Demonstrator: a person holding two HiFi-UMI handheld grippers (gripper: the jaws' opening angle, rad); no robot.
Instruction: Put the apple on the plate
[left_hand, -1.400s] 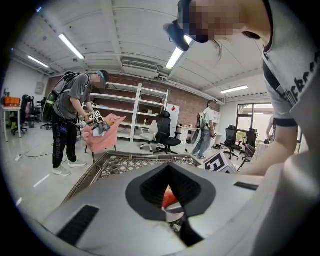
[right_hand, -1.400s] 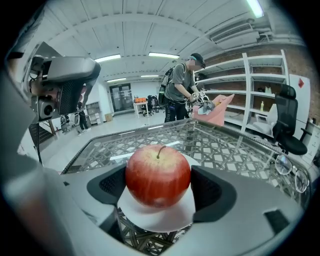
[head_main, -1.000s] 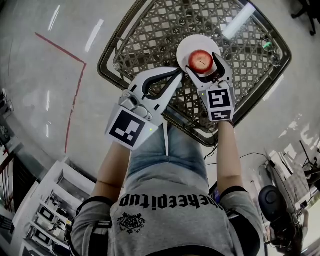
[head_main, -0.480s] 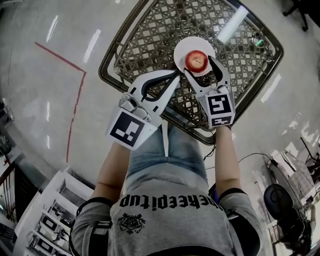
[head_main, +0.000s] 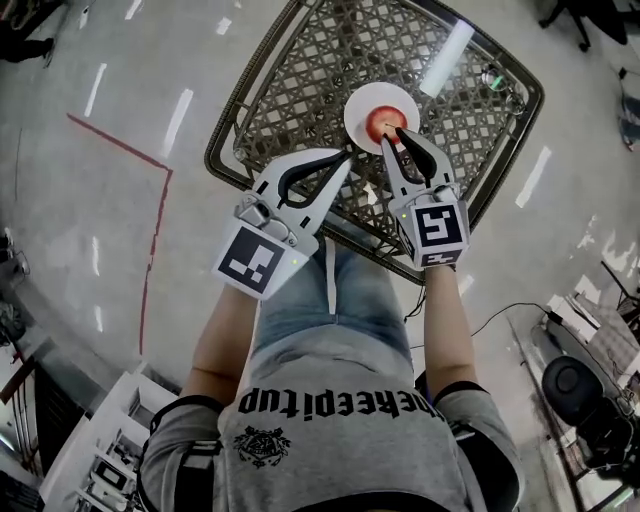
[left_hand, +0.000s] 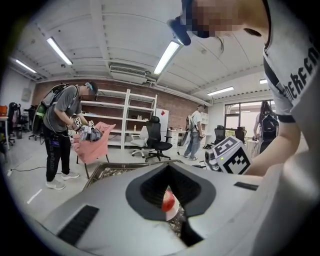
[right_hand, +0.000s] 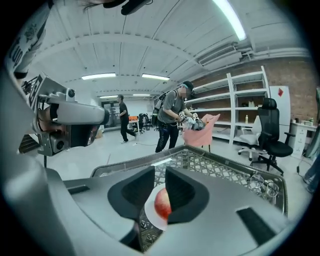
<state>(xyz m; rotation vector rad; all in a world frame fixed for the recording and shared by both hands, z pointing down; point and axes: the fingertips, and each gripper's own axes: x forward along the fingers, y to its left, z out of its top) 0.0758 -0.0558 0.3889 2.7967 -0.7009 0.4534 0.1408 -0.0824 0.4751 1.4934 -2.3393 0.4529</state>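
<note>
A red apple (head_main: 381, 124) rests on the small white plate (head_main: 364, 104), which stands on the lattice-topped table (head_main: 300, 80). My right gripper (head_main: 399, 133) hangs above the plate's near side, clear of the apple. Its jaws have just been closing and now stand a narrow slit apart with nothing between them. Through that slit in the right gripper view I see the apple (right_hand: 162, 204) on the plate (right_hand: 149, 212) below the right gripper (right_hand: 160, 172). My left gripper (head_main: 350, 154) is shut and empty, to the left of the plate. In the left gripper view the apple (left_hand: 168, 200) shows beyond the left gripper (left_hand: 167, 167).
The table has a raised dark rim (head_main: 232, 105), and some clear glassware (right_hand: 261, 184) stands at its far right corner. A red line (head_main: 152, 205) runs across the floor on the left. People, shelving, an office chair (right_hand: 272, 135) and a pink chair (left_hand: 92, 145) stand farther off.
The right gripper's jaws stood wide around the apple on the plate; they have drawn back off it and closed to a slit. Both grippers have risen, and the apple stayed on the plate.
</note>
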